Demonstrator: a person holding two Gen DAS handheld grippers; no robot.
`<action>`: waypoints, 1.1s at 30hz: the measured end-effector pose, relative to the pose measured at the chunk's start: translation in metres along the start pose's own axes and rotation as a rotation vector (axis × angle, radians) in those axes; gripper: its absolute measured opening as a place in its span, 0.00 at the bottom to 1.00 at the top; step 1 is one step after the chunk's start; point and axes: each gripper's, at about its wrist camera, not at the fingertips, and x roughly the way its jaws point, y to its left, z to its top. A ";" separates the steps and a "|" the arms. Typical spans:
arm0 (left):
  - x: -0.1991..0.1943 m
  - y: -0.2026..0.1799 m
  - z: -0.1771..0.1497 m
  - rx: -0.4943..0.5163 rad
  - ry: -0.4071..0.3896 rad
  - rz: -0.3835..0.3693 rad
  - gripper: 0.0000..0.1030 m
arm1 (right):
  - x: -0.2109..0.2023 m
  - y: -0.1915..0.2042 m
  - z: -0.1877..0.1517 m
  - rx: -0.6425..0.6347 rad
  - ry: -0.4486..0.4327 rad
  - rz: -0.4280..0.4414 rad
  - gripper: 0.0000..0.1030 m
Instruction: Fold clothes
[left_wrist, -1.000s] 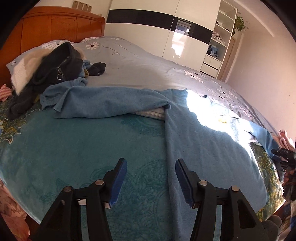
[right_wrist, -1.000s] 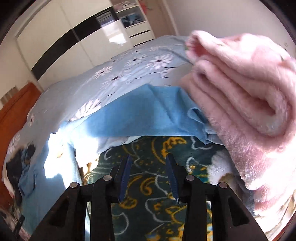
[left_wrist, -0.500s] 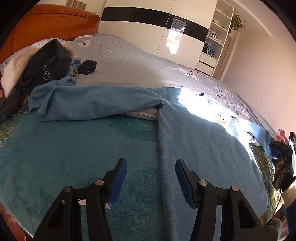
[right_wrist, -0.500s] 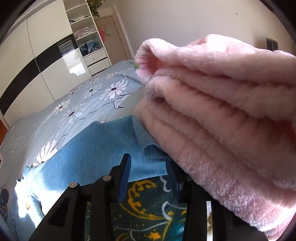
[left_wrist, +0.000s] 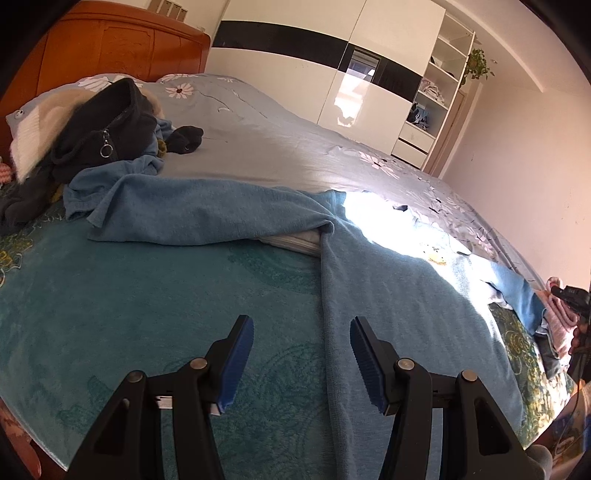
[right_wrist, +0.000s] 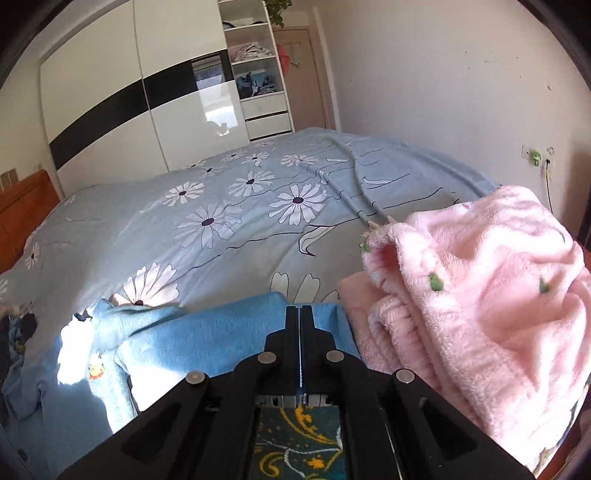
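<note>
A blue long-sleeved garment (left_wrist: 399, 295) lies spread on the bed, one sleeve (left_wrist: 192, 210) stretched to the left. My left gripper (left_wrist: 301, 354) is open and empty, low over the bed with the garment's near edge between its fingers' line. My right gripper (right_wrist: 299, 314) is shut on the blue garment's edge (right_wrist: 221, 332) at the other end. The right gripper also shows at the far right of the left wrist view (left_wrist: 570, 295).
A pile of folded pink fleece (right_wrist: 480, 314) sits right beside my right gripper. A heap of dark and white clothes (left_wrist: 92, 125) lies near the wooden headboard (left_wrist: 103, 48). A teal blanket (left_wrist: 129, 295) and a floral sheet (right_wrist: 240, 206) cover the bed.
My right gripper moved forward to the blue garment's edge and closed on it. My left gripper stayed open and shifted only slightly.
</note>
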 end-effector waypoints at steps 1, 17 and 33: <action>0.000 0.000 0.000 0.001 0.001 -0.003 0.57 | -0.001 0.001 -0.006 -0.032 0.008 -0.020 0.02; -0.006 0.002 -0.005 -0.010 0.002 -0.009 0.57 | 0.038 0.012 -0.014 -0.206 0.148 -0.182 0.05; -0.024 0.026 0.015 -0.047 -0.051 -0.014 0.57 | -0.078 0.124 0.125 -0.139 0.179 0.464 0.02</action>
